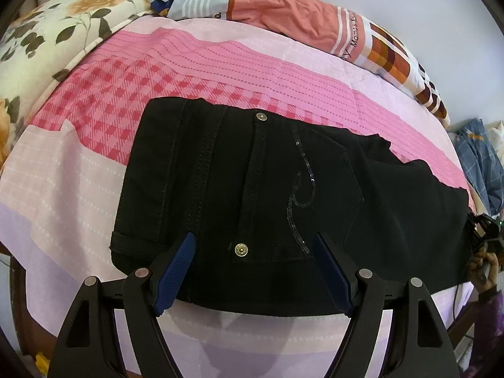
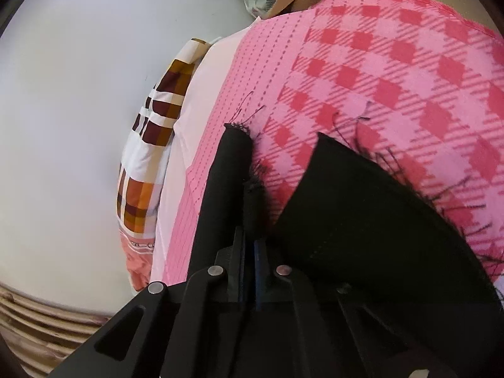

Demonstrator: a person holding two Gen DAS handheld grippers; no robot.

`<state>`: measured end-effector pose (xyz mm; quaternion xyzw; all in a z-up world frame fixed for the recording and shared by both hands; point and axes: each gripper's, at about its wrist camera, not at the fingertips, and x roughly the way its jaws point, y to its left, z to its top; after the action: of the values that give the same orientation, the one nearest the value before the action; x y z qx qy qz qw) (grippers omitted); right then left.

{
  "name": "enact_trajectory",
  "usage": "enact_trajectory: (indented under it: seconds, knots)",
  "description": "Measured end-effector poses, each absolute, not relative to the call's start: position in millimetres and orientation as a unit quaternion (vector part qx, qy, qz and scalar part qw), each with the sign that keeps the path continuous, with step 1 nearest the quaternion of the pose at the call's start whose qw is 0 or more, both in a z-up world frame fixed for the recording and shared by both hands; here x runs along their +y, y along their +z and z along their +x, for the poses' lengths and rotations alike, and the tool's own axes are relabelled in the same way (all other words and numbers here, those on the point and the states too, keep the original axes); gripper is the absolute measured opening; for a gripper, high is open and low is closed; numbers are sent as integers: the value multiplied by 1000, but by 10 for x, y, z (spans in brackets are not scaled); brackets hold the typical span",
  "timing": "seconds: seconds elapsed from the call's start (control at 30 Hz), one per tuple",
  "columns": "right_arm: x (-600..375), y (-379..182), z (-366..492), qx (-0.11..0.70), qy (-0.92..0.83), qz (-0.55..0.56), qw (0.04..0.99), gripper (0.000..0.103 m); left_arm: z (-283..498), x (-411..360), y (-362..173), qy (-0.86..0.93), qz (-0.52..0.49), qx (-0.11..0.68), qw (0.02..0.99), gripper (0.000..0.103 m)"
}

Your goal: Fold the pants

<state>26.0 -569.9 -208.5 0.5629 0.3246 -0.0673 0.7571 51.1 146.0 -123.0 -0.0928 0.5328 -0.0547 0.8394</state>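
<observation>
Black pants (image 1: 252,189) lie flat on the pink bedsheet (image 1: 94,145), back pocket with a sequin swirl facing up, waistband toward the near edge. My left gripper (image 1: 253,249) is open, its blue pads either side of the pocket rivet just above the cloth. In the right wrist view my right gripper (image 2: 250,239) is shut on the frayed hem end of the pants (image 2: 346,214), lifted off the sheet (image 2: 393,63). The right gripper also shows at the far right of the left wrist view (image 1: 485,230).
A floral pillow (image 1: 47,41) lies at the back left. An orange and checked blanket (image 1: 315,22) runs along the wall, also in the right wrist view (image 2: 148,163). Blue clothes (image 1: 478,157) are piled at the right. The bed's front edge is close below the pants.
</observation>
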Motion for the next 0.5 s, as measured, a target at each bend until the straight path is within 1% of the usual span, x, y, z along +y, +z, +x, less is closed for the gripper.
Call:
enact_trajectory:
  seconds: [0.1, 0.17, 0.27, 0.3, 0.33, 0.5]
  knots:
    - [-5692, -2082, 353, 334, -58, 559, 757, 7, 521, 1448, -1236, -53, -91, 536, 838, 79]
    - [-5703, -2104, 400, 337, -56, 565, 751, 8, 532, 1441, -1236, -52, -90, 536, 838, 79]
    - [-5688, -2094, 492, 349, -66, 551, 755, 7, 534, 1431, -1245, -50, -88, 539, 836, 80]
    - [-5679, -2092, 518, 358, -72, 546, 754, 3, 529, 1426, -1244, -49, -87, 539, 837, 80]
    - [-5672, -2083, 532, 363, -76, 541, 755, 1, 527, 1424, -1244, -49, -87, 538, 837, 81]
    - [-5627, -1913, 336, 338, -73, 542, 766, 3, 530, 1424, -1245, -52, -85, 539, 836, 82]
